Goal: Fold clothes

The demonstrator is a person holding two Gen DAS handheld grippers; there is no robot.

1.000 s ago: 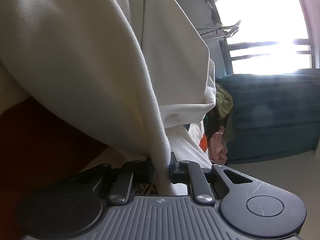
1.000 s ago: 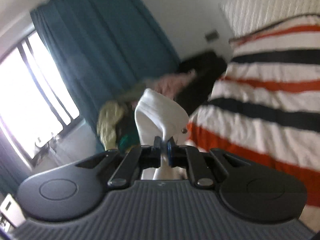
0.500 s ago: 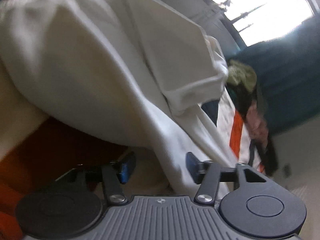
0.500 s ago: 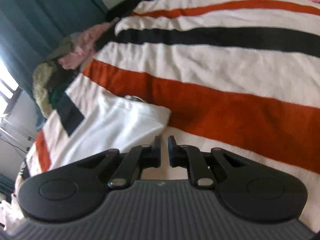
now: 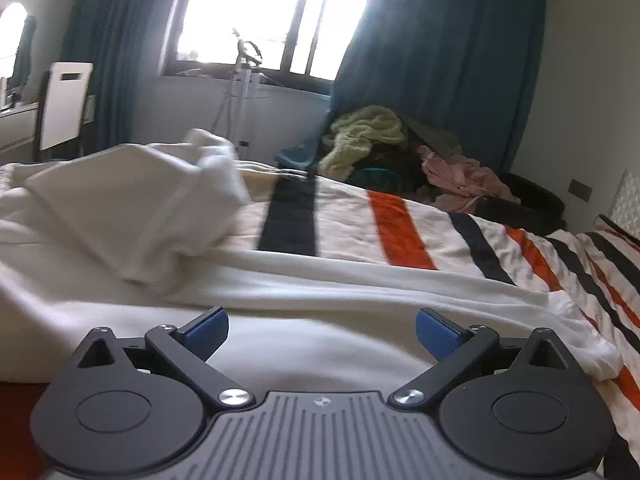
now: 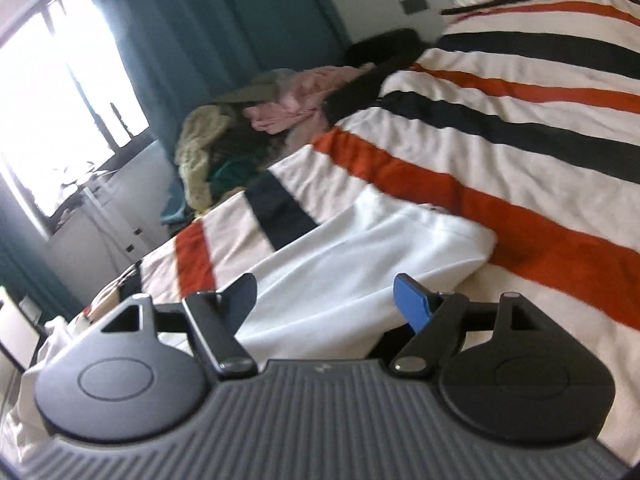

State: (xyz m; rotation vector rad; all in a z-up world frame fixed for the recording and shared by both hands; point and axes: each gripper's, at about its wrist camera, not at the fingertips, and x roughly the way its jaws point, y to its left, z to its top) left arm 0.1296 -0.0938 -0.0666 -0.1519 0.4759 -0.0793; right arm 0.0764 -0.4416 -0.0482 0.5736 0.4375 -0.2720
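Jaws are spreading on both sides right now, and neither pair pinches anything! On the left gripper the blue pads stand wide apart, with only the white garment lying on the bed beyond them, no cloth caught between. Same story on the right gripper: its jaws are opening, its blue pad is clear of the fabric, and the white garment spreads out just past the tips.

And where's the garment? Flat across the striped bedspread, its long edge running out to the right in the left wrist view, while a bunched fold of the same white cloth rises on the left, blurred. From the right wrist, one rounded end of it rests against an orange stripe of the bedspread.

Farther back, a heap of unfolded clothes sits at the far edge of the bed, yellow-green, pink and dark pieces tangled together. Behind that hang teal curtains beside a bright window, with a white chair off at the left wall.
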